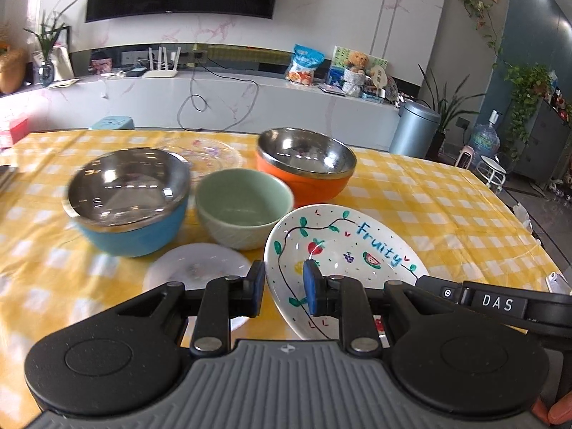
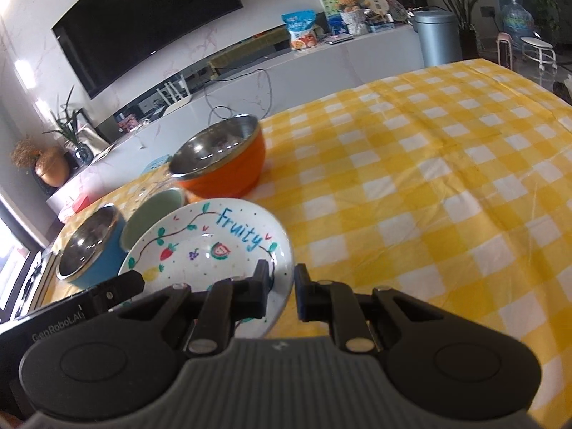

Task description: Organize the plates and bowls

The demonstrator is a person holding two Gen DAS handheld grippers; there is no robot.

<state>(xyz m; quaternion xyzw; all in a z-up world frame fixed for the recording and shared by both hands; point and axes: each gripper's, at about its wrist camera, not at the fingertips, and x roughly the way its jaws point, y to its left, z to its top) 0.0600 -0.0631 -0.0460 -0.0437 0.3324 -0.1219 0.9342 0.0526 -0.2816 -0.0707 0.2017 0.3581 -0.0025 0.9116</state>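
A yellow-checked counter (image 2: 447,186) fills the living-room scene. Both tools pinch opposite rims of the Fruity plate (image 1: 343,246), apparently raised above it: left tool (image 1: 284,287) nearly closed on its left rim, right tool (image 2: 280,291) on its right. The bowls sit just beyond.

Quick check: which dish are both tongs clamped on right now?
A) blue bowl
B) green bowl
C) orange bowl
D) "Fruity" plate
D: the left tongs and right tongs each pinch a rim of the "Fruity" plate, while the bowls sit apart on the table behind it.
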